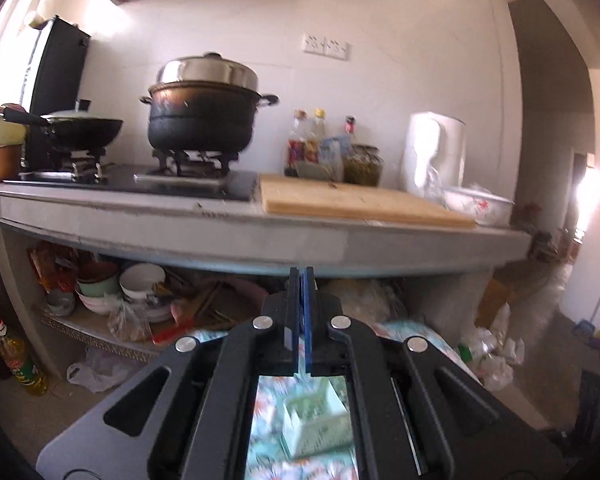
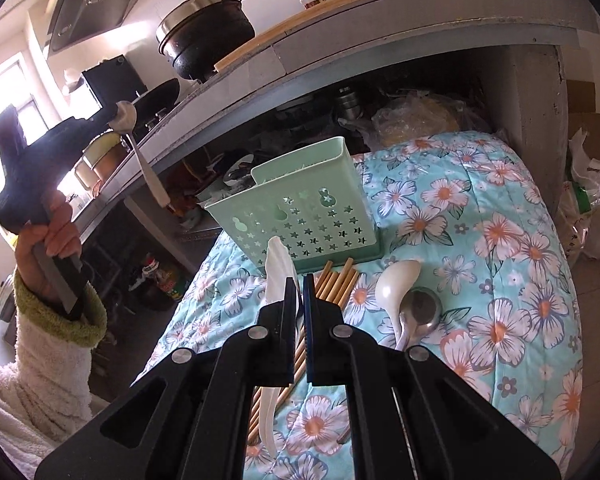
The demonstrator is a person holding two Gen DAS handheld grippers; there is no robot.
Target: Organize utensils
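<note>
Sitting on the flowered bed (image 2: 480,208), the green basket (image 2: 300,216) was just ahead of the right tongs (image 2: 299,292), which pinched a white spoon (image 2: 278,268) pointing up at it; left tongs (image 2: 114,114), farther away, pinched a metal spoon (image 2: 140,156)

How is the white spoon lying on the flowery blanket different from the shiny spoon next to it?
The white spoon is glossy white; the shiny spoon is grey metal. The white spoon's bowl is a long oval, the shiny spoon's rounder. The white spoon's bowl reaches nearer the green basket. Both lie bowl-up, side by side on the flowery blanket.
</note>
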